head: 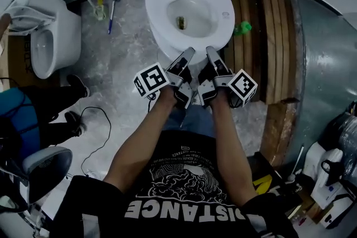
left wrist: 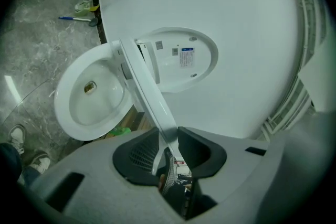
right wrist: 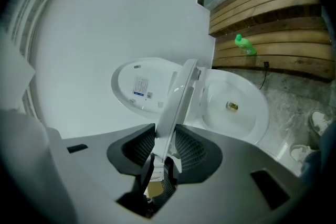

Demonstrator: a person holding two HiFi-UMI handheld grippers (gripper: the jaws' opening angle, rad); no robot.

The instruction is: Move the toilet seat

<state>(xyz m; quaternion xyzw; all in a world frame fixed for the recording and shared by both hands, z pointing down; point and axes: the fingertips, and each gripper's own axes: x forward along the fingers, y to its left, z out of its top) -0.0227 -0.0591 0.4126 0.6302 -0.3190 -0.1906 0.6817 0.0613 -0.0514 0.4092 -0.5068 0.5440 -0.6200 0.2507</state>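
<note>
A white toilet (head: 189, 36) stands ahead of me, its lid (left wrist: 178, 57) upright against the tank. The toilet seat (head: 159, 14) is tilted up off the bowl (left wrist: 89, 97). Both gripper views show it edge-on, running away from the jaws. My left gripper (head: 188, 53) is shut on the seat's front rim (left wrist: 144, 92), with the rim pinched between its dark pads. Right beside it, my right gripper (head: 211, 51) is shut on the same rim (right wrist: 176, 102). The bowl (right wrist: 236, 107) lies open beneath the seat.
A second white toilet (head: 47, 36) stands at the left, with a person's shoes (head: 75, 86) and a cable (head: 95, 136) on the marble floor near it. A curved wooden slat platform (head: 273, 36) runs along the right, with a green bottle (head: 242, 28) at its edge. A brush (head: 111, 14) lies by the wall.
</note>
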